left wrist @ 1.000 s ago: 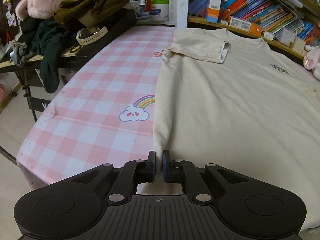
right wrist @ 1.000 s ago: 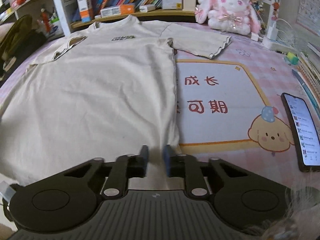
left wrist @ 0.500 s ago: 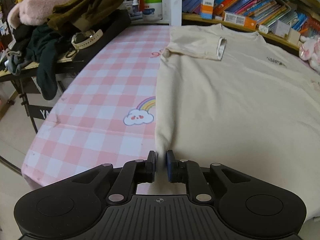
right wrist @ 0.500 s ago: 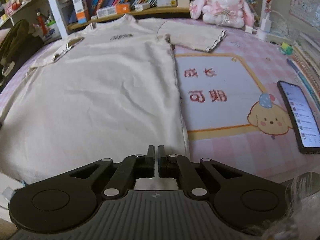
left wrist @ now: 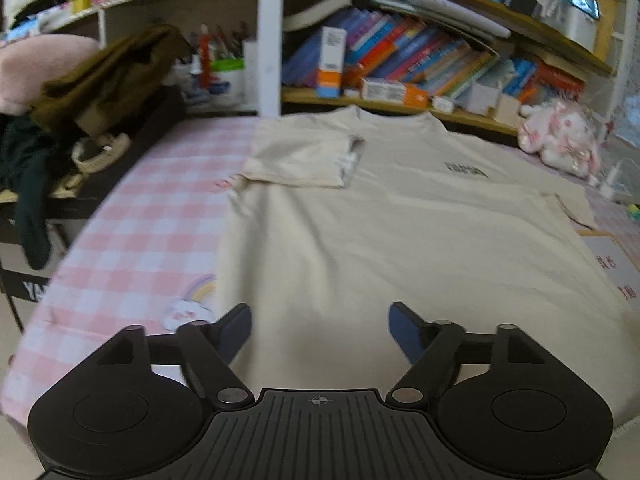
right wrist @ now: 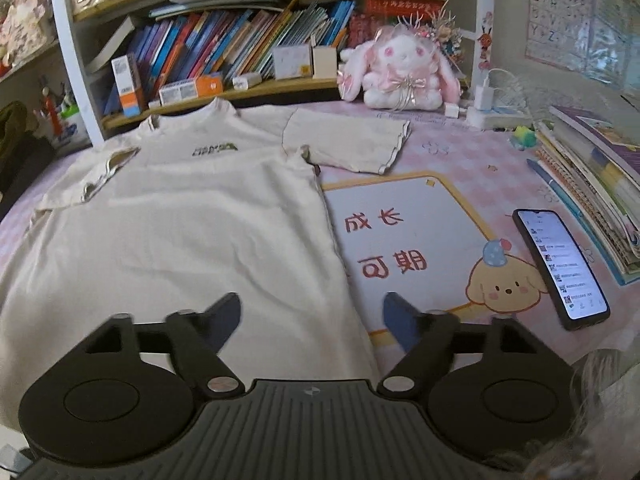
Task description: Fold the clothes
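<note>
Pink checked table (left wrist: pixel 132 240): cream T-shirt (right wrist: pixel 180 240) flat, phone (right wrist: pixel 560 264), plush rabbit (right wrist: pixel 400 68).

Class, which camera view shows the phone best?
The right wrist view: the phone lies whole, screen lit, on the pink table mat right of the T-shirt. The left wrist view does not show it.

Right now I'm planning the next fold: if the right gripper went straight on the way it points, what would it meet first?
Probably the cream T-shirt: its right side edge lies between the open fingers of the right gripper. Height above the cloth is unclear.
</note>
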`<state>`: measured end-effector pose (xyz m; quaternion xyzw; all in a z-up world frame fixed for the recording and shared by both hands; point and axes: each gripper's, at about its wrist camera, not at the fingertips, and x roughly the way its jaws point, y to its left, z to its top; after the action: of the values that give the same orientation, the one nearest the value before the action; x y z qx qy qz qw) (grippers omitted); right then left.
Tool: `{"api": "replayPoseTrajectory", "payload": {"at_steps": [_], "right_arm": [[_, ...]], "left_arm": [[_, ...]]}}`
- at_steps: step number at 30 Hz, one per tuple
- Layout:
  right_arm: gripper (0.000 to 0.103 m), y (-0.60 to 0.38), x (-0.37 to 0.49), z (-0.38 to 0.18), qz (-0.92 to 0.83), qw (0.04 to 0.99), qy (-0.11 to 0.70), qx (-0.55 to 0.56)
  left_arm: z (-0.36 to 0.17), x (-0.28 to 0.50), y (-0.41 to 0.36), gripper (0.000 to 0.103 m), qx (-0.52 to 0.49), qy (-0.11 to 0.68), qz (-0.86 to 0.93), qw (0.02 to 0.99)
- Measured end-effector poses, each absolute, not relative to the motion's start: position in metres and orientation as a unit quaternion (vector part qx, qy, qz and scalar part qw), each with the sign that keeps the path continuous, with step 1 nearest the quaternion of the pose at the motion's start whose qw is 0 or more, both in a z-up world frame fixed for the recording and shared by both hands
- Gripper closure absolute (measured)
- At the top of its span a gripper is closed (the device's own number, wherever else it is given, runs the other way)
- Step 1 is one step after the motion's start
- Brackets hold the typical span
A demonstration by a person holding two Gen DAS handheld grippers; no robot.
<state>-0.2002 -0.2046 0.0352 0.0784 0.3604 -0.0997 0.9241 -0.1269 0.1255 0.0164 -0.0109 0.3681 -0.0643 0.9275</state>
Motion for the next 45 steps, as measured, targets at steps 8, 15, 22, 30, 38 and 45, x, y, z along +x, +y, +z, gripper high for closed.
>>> {"api": "replayPoseTrajectory", "payload": {"at_steps": [8, 15, 22, 30, 38, 45], "right_arm": [[0.013, -0.193, -0.193, 0.041, -0.108, 0.922, 0.362, 0.083], [0.013, -0.209, -0.177, 0.042, -0.108, 0.920, 0.362, 0.103], [0.013, -0.255, -0.149, 0.026, -0.083, 0.913, 0.374, 0.137], [0.029, -0.343, -0.092, 0.011, 0.008, 0.882, 0.384, 0.272], [0.048, -0.417, -0.038, -0.029, 0.051, 0.777, 0.409, 0.476], [0.055, -0.451, -0.008, -0.061, 0.039, 0.723, 0.400, 0.562]], "left_arm": [[0.006, -0.124, 0.103, 0.012, -0.012, 0.380, -0.122, 0.917], [0.001, -0.114, 0.094, 0.012, -0.015, 0.393, -0.110, 0.913], [-0.003, -0.103, 0.061, 0.012, -0.011, 0.408, -0.067, 0.911], [-0.007, -0.097, -0.001, 0.012, -0.001, 0.426, -0.028, 0.904], [-0.016, -0.108, -0.033, 0.012, 0.007, 0.459, 0.021, 0.888], [-0.016, -0.113, -0.041, 0.012, 0.004, 0.475, 0.060, 0.878]]}}
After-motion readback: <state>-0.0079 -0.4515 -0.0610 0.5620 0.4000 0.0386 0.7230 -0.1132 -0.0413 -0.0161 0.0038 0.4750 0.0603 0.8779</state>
